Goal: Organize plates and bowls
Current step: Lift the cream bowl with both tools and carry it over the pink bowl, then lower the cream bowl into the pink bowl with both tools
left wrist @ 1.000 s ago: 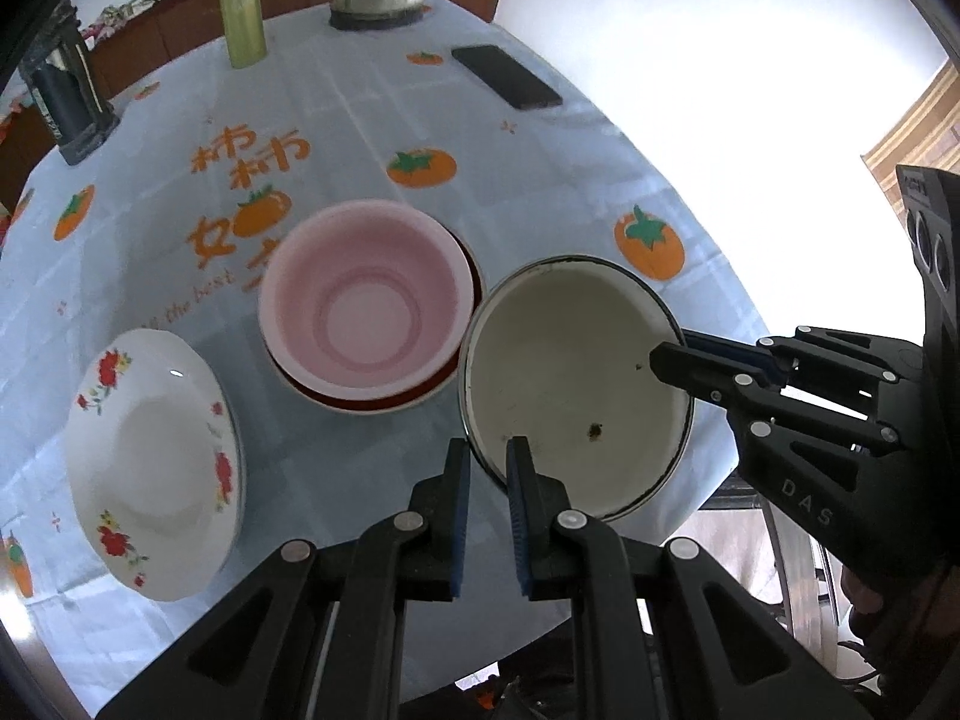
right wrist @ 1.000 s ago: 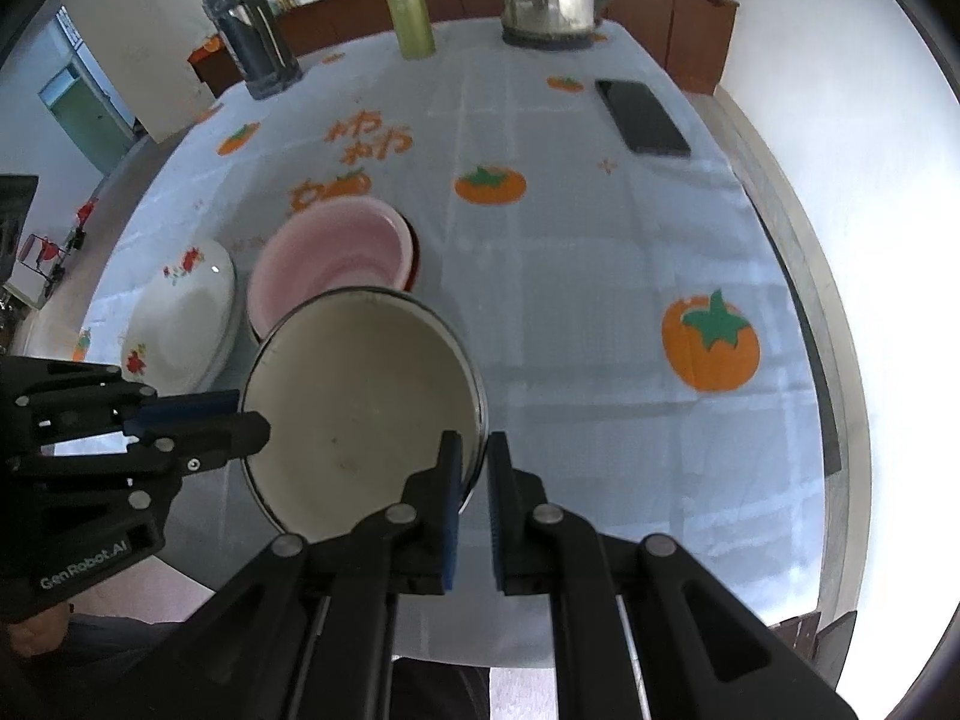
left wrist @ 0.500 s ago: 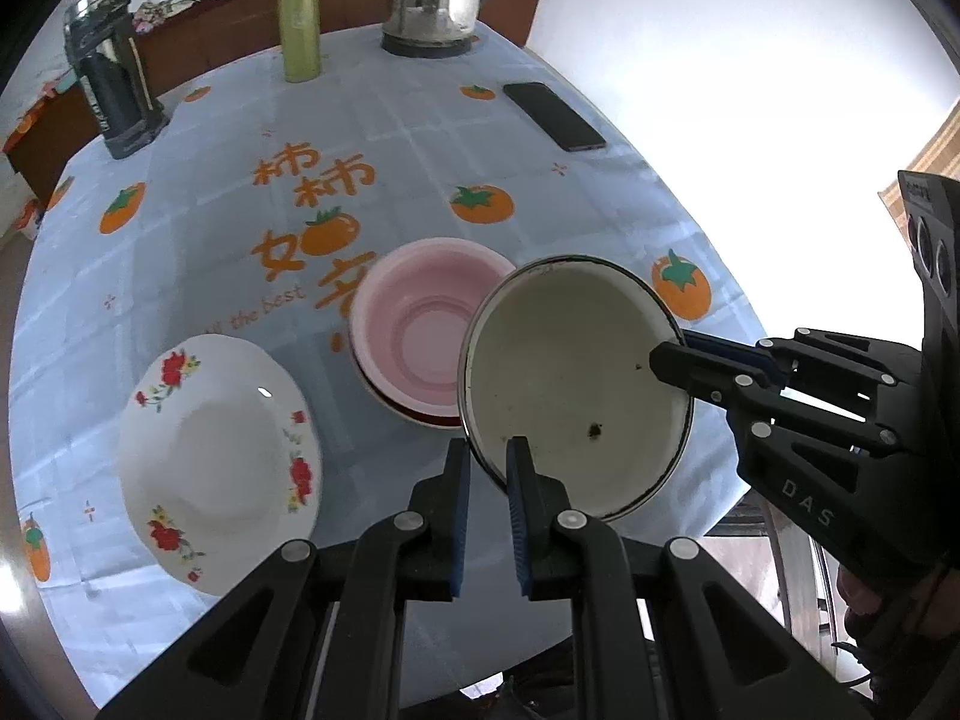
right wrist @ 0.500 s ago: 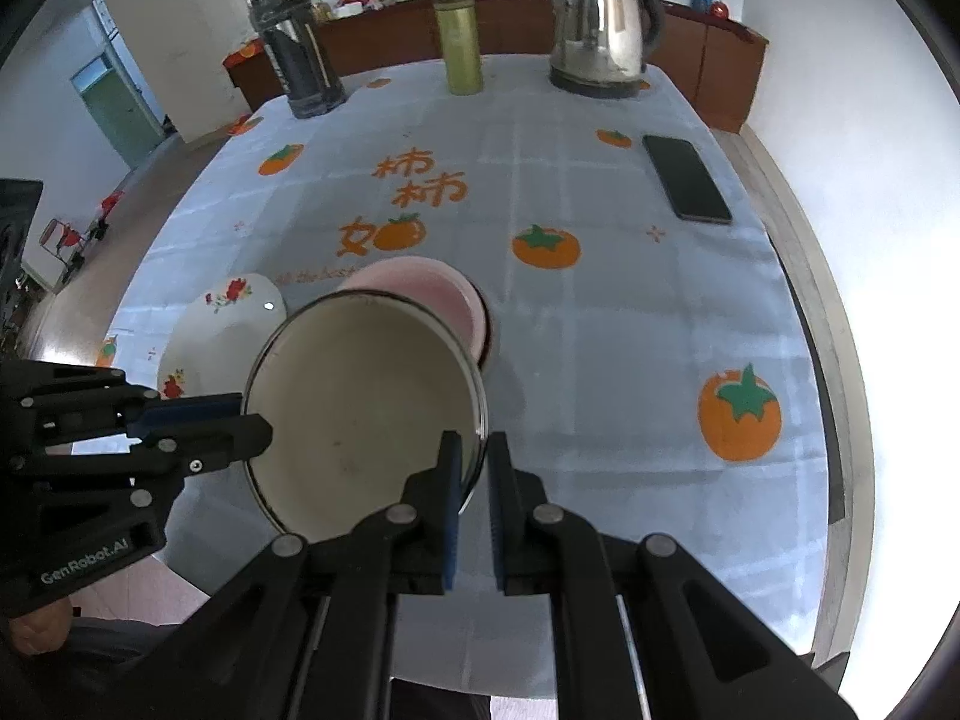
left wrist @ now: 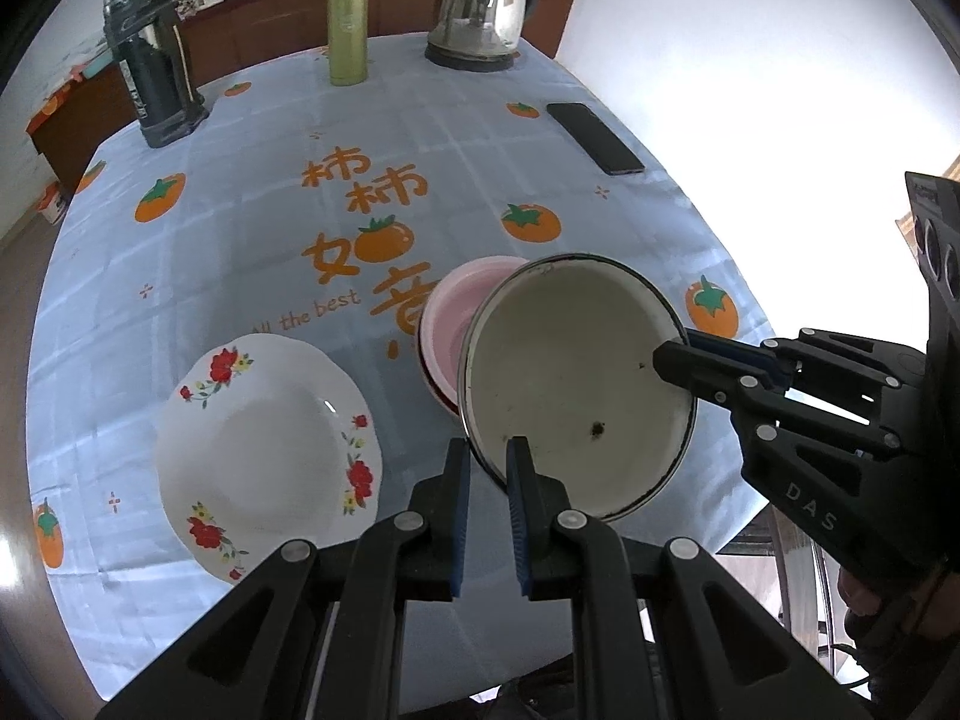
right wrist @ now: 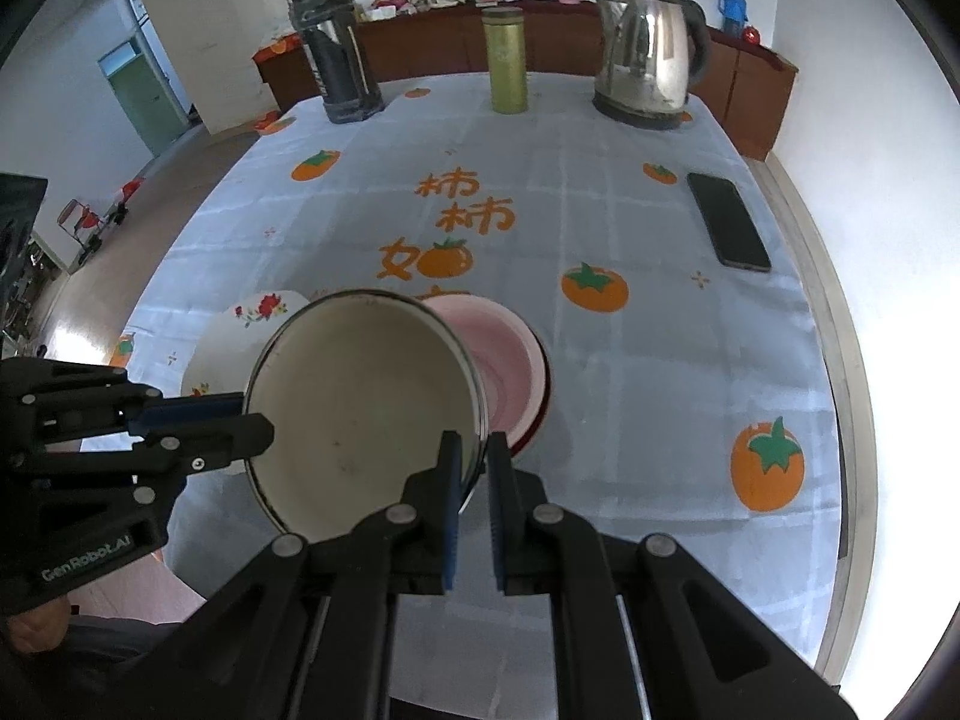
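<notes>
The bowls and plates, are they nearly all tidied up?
Partly. The pink bowl already sits nested in a red dish. The left gripper and right gripper each grip the cream enamel bowl's rim, holding it above the table. The flowered plate lies apart, unstacked.

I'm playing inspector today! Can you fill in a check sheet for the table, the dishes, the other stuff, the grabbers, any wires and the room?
Surface: round table with a pale blue tablecloth printed with orange fruit.
Job's things: cream enamel bowl held in the air over the near edge; pink bowl nested in a red dish; flowered plate flat on the cloth.
Clutter: kettle, green flask, dark flask, phone.
Grippers: left gripper and right gripper each clamp the enamel bowl's rim, on opposite sides.
Cables: nothing seen.
Surroundings: brown sideboard, white walls, open doorway.
</notes>
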`<control>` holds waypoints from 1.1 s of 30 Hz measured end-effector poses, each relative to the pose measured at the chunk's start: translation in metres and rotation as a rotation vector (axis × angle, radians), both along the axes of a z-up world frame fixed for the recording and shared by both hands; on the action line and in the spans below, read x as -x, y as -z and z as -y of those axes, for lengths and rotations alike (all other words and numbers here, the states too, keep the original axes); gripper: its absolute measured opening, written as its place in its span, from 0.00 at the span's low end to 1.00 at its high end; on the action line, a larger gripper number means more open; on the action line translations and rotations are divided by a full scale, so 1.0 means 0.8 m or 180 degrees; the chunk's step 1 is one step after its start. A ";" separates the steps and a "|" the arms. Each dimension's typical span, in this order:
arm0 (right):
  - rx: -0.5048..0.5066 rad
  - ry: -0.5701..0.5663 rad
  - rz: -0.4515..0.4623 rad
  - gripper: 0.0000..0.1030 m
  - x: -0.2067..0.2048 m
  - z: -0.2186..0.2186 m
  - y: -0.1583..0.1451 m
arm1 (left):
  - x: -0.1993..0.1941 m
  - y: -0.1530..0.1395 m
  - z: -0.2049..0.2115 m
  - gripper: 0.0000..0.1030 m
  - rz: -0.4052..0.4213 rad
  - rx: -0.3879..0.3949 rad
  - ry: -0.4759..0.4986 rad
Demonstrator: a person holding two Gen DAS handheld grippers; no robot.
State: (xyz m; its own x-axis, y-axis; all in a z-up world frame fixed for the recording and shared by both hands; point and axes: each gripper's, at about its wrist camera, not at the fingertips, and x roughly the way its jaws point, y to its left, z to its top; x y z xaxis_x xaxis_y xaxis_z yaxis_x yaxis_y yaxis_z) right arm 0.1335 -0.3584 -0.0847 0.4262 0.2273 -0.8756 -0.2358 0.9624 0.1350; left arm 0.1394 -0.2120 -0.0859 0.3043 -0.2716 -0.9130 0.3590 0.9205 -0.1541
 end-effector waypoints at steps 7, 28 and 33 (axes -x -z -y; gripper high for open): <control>-0.0005 -0.0056 0.0027 0.08 -0.010 -0.012 -0.002 | -0.006 -0.003 -0.010 0.13 0.0018 -0.0005 -0.0056; -0.0004 -0.0176 0.0046 0.08 -0.035 -0.025 0.004 | -0.026 0.006 -0.019 0.13 -0.0042 0.0006 -0.0185; -0.0008 -0.0177 0.0039 0.08 -0.037 -0.022 0.006 | -0.030 0.013 -0.014 0.13 -0.0104 0.0017 -0.0199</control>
State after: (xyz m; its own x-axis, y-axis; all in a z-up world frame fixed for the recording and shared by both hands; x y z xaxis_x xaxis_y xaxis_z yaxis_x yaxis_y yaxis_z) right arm 0.1632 -0.3404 -0.0897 0.4235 0.2530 -0.8698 -0.2905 0.9474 0.1341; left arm 0.1635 -0.2005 -0.0960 0.2909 -0.2578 -0.9213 0.2956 0.9401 -0.1698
